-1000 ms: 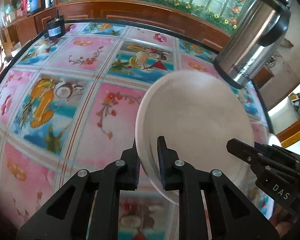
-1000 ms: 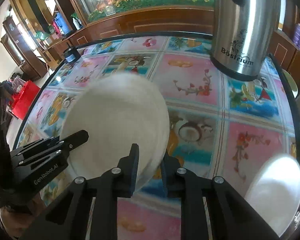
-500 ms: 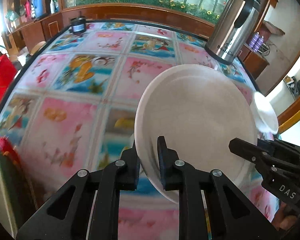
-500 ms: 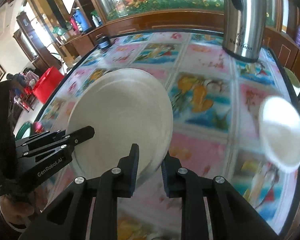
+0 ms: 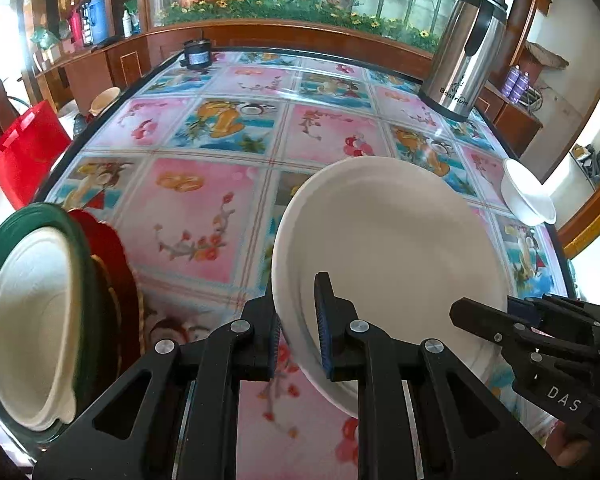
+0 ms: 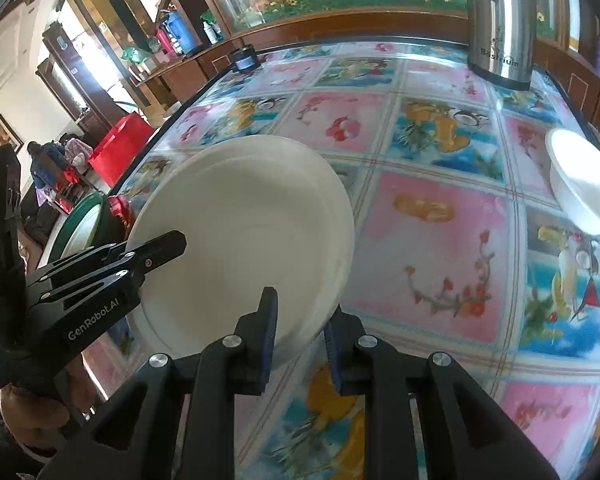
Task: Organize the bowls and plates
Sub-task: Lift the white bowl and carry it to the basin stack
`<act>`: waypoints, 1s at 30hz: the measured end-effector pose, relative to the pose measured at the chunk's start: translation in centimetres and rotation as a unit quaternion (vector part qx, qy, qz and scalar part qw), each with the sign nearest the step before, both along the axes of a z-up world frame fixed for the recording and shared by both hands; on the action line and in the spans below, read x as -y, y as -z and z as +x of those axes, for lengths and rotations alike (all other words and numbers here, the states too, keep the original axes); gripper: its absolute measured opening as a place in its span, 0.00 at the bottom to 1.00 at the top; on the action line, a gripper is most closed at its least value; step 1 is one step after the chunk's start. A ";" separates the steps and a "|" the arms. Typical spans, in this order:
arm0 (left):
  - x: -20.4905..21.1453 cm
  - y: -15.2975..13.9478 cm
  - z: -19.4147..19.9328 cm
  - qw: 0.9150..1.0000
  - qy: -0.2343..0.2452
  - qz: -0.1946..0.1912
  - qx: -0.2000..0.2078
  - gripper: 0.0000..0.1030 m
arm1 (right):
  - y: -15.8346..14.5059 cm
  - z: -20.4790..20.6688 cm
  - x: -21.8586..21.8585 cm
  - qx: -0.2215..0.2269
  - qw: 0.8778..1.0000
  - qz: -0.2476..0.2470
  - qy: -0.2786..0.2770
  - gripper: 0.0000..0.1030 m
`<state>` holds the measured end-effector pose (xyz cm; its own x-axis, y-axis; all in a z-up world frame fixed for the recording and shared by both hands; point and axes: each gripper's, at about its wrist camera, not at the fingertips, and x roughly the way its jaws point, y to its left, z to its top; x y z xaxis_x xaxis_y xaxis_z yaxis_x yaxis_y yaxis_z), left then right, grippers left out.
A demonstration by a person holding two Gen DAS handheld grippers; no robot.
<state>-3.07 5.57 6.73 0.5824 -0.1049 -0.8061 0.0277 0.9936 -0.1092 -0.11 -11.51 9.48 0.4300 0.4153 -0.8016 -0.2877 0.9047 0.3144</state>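
Two black two-finger grippers share one round white shallow plate (image 5: 384, 248), carried tilted above the near part of the flower-patterned table (image 5: 204, 208). The left gripper (image 5: 298, 322) is clamped on the plate's near left rim, its blue-padded fingers pressed on either side. The right gripper (image 6: 298, 326) straddles the opposite rim; its jaws stand only a little apart and seem to hold the rim, though the contact of the right-hand pad is hard to make out.

By the near left edge of the table stands a row of dishes on edge: a cream bowl (image 5: 28, 364) nested in a green-rimmed dish (image 5: 40, 216), with a red scalloped plate (image 5: 108, 248) behind it. That row looks like the sorted part, so some of the work appears done and the white plate is likely headed there.

Near the right edge, well apart from the row, a small white bowl (image 6: 584, 188) sits alone, probably left to collect.

Farther off, a steel thermos jug (image 5: 464, 52) stands at the far right corner and a small dark jar (image 5: 198, 53) at the far left corner.
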 end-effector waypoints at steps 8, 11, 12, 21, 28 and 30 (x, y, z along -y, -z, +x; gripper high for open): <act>-1.5 -0.7 -1.7 1.000 -0.006 0.001 0.011 0.15 | -1.0 -1.4 -1.7 0.011 1.000 -0.004 -0.006 0.22; -2.0 -1.1 -2.2 1.000 -0.008 -0.001 0.017 0.15 | -1.5 -1.7 -2.0 0.018 1.000 -0.004 -0.008 0.22; -2.1 -1.2 -2.3 1.000 -0.009 -0.001 0.018 0.15 | -1.6 -1.8 -2.1 0.019 1.000 -0.004 -0.009 0.22; -4.0 -2.6 -3.5 0.999 -0.022 -0.007 0.032 0.15 | -2.9 -2.3 -4.0 0.034 0.999 -0.010 -0.024 0.22; -6.9 -4.0 -4.6 0.998 -0.047 -0.007 0.049 0.15 | -4.1 -2.2 -6.9 0.046 0.998 -0.011 -0.051 0.23; -7.9 -4.4 -4.8 0.997 -0.058 -0.005 0.054 0.15 | -4.4 -2.0 -7.9 0.049 0.997 -0.011 -0.060 0.23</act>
<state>-7.91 13.46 11.16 0.6747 -0.0396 -0.7370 -0.0742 0.9899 -0.1211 -2.13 -3.56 13.84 0.4549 0.4518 -0.7674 -0.4227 0.8680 0.2604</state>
